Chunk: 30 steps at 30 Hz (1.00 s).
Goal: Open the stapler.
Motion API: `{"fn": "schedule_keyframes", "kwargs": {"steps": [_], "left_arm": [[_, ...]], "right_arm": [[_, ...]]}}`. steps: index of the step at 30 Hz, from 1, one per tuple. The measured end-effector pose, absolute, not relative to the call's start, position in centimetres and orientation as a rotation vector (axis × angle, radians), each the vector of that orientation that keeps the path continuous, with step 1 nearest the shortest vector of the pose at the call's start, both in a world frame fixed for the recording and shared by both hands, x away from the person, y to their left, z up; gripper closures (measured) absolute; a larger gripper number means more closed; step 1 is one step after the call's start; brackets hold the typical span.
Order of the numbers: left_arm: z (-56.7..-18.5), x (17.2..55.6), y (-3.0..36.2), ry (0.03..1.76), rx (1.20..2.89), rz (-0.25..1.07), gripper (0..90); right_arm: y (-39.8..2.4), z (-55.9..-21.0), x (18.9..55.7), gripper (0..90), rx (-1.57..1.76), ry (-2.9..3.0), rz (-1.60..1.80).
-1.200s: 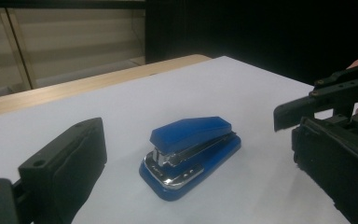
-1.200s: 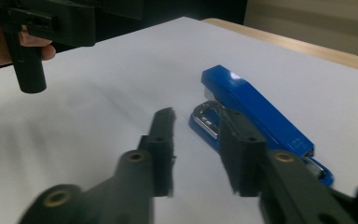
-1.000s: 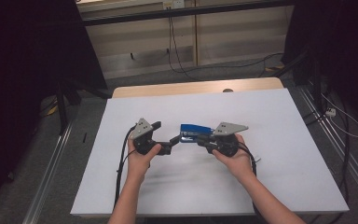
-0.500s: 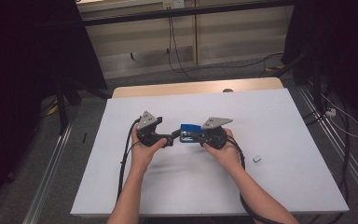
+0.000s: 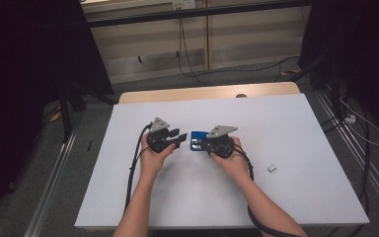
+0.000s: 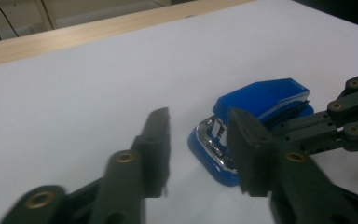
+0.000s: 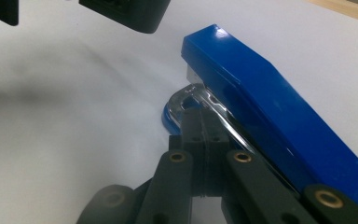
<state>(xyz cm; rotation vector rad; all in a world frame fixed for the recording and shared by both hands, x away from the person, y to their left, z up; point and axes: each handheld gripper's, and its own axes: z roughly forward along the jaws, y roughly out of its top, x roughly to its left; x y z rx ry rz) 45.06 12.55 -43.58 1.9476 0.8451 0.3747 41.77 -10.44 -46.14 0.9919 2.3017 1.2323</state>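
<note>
No brand, label or writing readable anywhere here, not on the blue stapler (image 5: 198, 140) and not on either tool.

The counter (image 5: 296, 197) has a plain white top with a bare wooden strip (image 5: 197, 94) along its far edge, and there's a round dark spot on that strip. The stapler lies around the middle of the counter, a bit toward the far edge, flat on the white top. A little grey-white block (image 5: 272, 168) sits well off toward the right edge.

The right gripper (image 7: 204, 128) has its jaws together, tucked in at the stapler's side, right up against the shiny metal rail under the blue top. Can't tell whether anything is actually pinched between them. The left gripper (image 6: 198, 149) points at the stapler's front end; its jaws have just been closing but stand apart with nothing between them, and the stapler is just past the tips.

Room is dim. Grey floor, pale panelled wall at the back with black cables (image 5: 187, 54) hanging down and trailing over the floor, dark curtains on both sides, metal rails (image 5: 54, 187) running along the counter's left and right.
</note>
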Motion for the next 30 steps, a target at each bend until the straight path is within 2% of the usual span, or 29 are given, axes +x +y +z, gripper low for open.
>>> {"fn": "schedule_keyframes", "kwargs": {"steps": [5, 9, 15, 30], "left_arm": [[-44.4, 45.3, 12.0, 0.825, 2.007, 0.356, 84.7], [-44.9, 45.4, 11.6, 0.809, 2.027, 0.341, 89.0], [-45.2, 45.5, 11.1, 0.795, 2.044, 0.328, 90.0], [-45.3, 45.5, 10.5, 0.789, 2.047, 0.305, 90.0]], "right_arm": [[-10.2, -46.5, 41.8, 90.0, 0.977, 2.326, 1.203], [-9.8, -46.7, 41.7, 90.0, 0.963, 2.323, 1.201], [-9.3, -45.9, 41.9, 90.0, 0.911, 2.319, 1.181], [-9.8, -46.5, 42.1, 90.0, 0.94, 2.284, 1.202]]}}
